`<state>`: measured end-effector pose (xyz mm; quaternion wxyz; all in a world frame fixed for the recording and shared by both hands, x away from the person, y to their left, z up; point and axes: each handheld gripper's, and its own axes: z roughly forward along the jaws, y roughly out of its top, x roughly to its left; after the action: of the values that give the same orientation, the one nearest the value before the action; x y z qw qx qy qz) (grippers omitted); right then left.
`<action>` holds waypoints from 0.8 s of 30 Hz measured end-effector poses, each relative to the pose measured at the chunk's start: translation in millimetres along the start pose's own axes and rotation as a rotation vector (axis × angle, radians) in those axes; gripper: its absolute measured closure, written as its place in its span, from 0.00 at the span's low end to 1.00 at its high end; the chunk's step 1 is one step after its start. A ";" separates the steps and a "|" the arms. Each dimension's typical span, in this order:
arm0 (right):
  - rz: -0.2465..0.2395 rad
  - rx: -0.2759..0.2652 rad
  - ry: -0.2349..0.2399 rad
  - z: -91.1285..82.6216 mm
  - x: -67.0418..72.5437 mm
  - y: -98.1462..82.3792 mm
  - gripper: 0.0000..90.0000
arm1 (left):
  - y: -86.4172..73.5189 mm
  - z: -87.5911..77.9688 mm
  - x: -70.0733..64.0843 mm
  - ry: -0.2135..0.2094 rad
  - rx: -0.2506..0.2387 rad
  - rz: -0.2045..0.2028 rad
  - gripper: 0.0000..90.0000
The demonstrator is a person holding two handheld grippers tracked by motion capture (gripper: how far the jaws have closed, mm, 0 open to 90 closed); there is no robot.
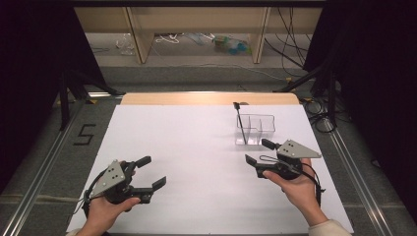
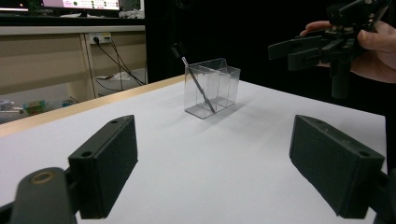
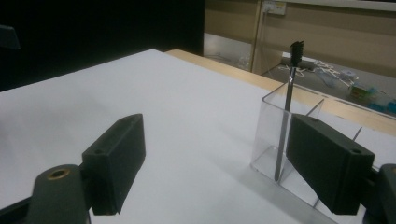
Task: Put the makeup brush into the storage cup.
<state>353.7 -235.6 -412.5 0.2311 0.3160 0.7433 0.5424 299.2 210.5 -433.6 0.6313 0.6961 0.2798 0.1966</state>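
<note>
A clear plastic box (image 1: 255,129) with an inner divider stands on the white table (image 1: 196,147), right of centre. A thin dark brush (image 1: 240,123) leans in its left compartment, bristle end up. The same box (image 2: 212,86) and brush (image 2: 194,79) show in the left gripper view, and the box (image 3: 280,154) and brush (image 3: 288,102) in the right gripper view. My left gripper (image 1: 152,173) is open near the front left, held by a hand, with nothing between its jaws. My right gripper (image 1: 258,152) is open just in front of the box, apart from it, and shows as the right gripper (image 2: 299,51) in the left gripper view.
A wooden strip (image 1: 209,98) edges the table's far side. Beyond it are wooden furniture legs (image 1: 140,39) and cables on the floor. Metal rails (image 1: 354,167) run along both sides, with dark curtains left and right.
</note>
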 end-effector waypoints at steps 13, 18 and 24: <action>0.004 0.033 0.033 -14.3 7.6 -16.0 0.23 | -0.5 0.2 1.3 0.002 0.004 0.002 0.17; -0.005 0.037 0.041 -16.8 9.4 -20.8 0.23 | -1.0 0.6 1.5 0.004 0.006 -0.006 0.17; -0.006 0.055 0.038 -19.5 10.7 -22.6 0.23 | -1.5 0.9 1.8 0.004 0.008 -0.002 0.17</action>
<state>327.9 -245.6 -428.1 0.2098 0.3096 0.7631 0.5270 300.9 211.0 -435.3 0.6282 0.6979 0.2826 0.1959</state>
